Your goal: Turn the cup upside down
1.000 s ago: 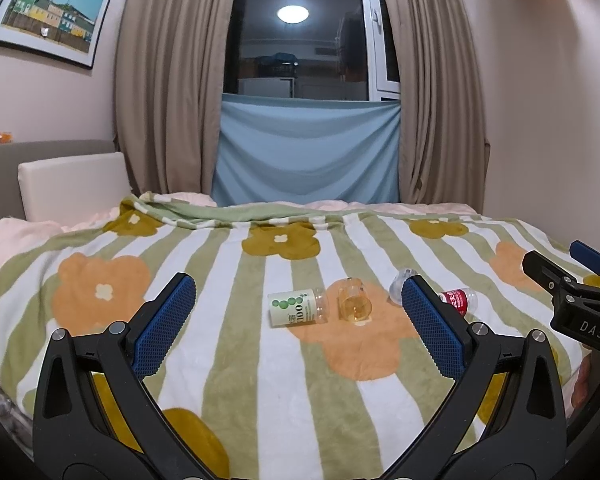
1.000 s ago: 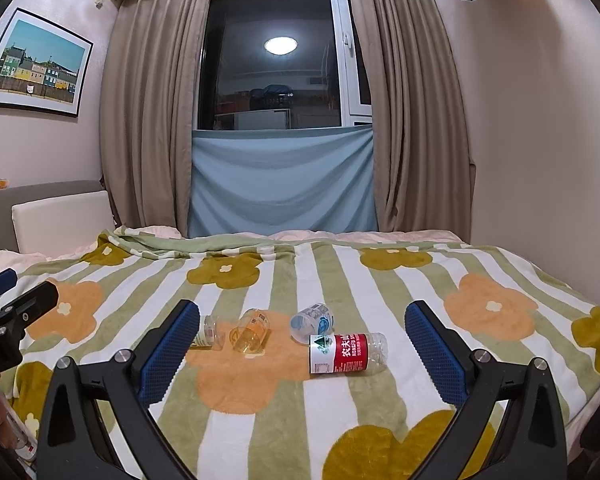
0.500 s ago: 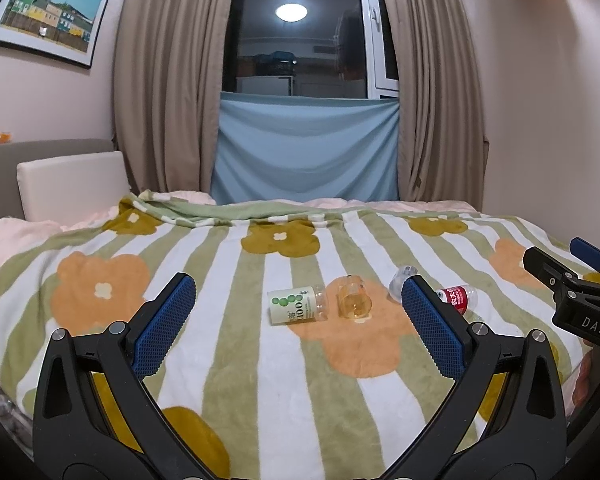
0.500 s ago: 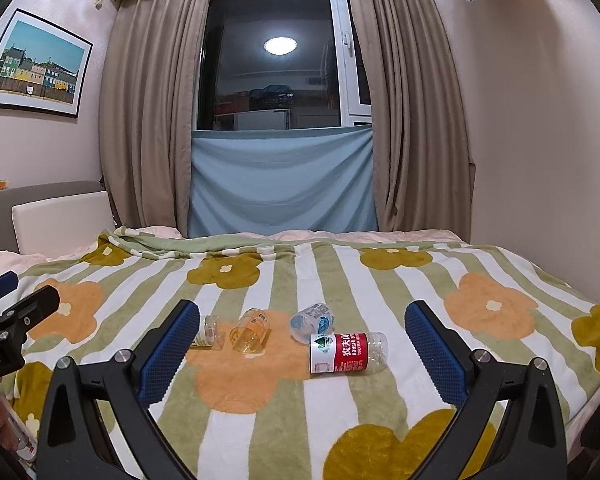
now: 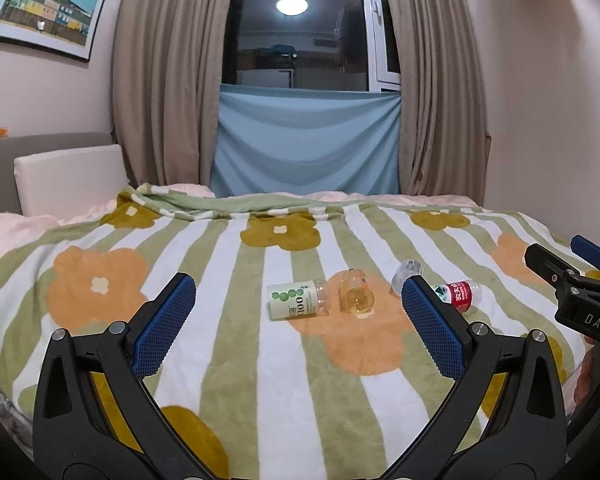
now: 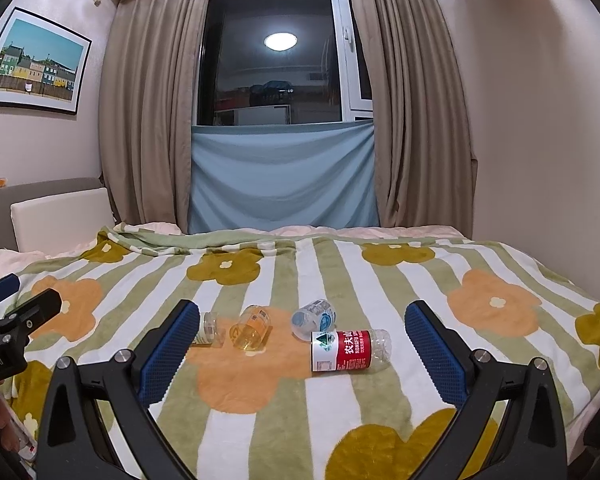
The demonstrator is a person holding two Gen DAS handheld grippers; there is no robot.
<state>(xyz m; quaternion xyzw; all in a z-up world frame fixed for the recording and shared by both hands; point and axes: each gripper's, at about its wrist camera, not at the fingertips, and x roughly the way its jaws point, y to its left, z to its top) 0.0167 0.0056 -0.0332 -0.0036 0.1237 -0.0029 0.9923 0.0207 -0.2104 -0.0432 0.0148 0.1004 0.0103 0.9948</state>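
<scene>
A small clear amber cup [image 5: 356, 295] lies on its side on the striped flowered blanket, its mouth toward me; it also shows in the right wrist view [image 6: 251, 328]. My left gripper [image 5: 298, 322] is open and empty, held short of the cup. My right gripper [image 6: 302, 350] is open and empty, also short of it, with the cup just left of its centre. The right gripper's tip shows at the right edge of the left wrist view [image 5: 572, 284]; the left gripper's tip shows at the left edge of the right wrist view [image 6: 24, 312].
A green-labelled bottle [image 5: 298, 300] lies left of the cup. A red-labelled bottle [image 6: 350, 350] and a clear blue-labelled bottle [image 6: 314, 318] lie to its right. The bed [image 6: 500, 304] ends at a wall on the right, with headboard and pillow far left.
</scene>
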